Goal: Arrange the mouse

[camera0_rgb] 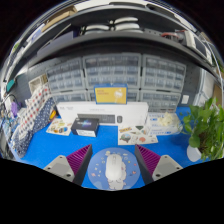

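— Two pink pads flank what, exactly?

— A white mouse (116,170), lying between the fingers of the gripper (116,160) on a round pale-blue mat (100,176) at the near edge of the worktop (50,147). The fingers are spread wide, with a gap at either side of the mouse.

— And beyond it?

— Blue worktop, then a dark box (86,126) before a long white case (102,113). A potted plant (207,128) stands toward the right edge; shelves of bins (120,76) line the back.
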Demonstrator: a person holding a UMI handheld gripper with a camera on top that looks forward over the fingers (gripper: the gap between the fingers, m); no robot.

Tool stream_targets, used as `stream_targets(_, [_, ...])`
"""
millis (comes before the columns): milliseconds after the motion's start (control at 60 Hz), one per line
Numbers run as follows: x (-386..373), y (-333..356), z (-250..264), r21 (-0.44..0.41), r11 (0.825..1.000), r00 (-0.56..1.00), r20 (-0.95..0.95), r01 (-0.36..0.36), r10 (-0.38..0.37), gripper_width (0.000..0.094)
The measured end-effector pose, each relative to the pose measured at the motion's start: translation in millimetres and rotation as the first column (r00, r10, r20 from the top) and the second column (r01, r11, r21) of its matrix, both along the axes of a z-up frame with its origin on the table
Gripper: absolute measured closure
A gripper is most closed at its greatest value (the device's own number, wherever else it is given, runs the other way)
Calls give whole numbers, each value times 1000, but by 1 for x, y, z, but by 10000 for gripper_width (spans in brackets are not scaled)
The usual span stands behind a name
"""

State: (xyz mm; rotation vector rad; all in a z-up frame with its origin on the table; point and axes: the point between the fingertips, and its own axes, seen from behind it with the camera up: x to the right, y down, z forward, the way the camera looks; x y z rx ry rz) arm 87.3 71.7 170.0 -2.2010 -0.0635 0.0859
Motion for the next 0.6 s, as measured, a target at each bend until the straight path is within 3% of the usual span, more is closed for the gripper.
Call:
stream_targets(267, [12, -20, 52, 78, 997, 1000, -10, 0, 0, 63])
stream_targets(600, [24, -39, 51, 52, 999, 1000, 10, -6, 6, 67])
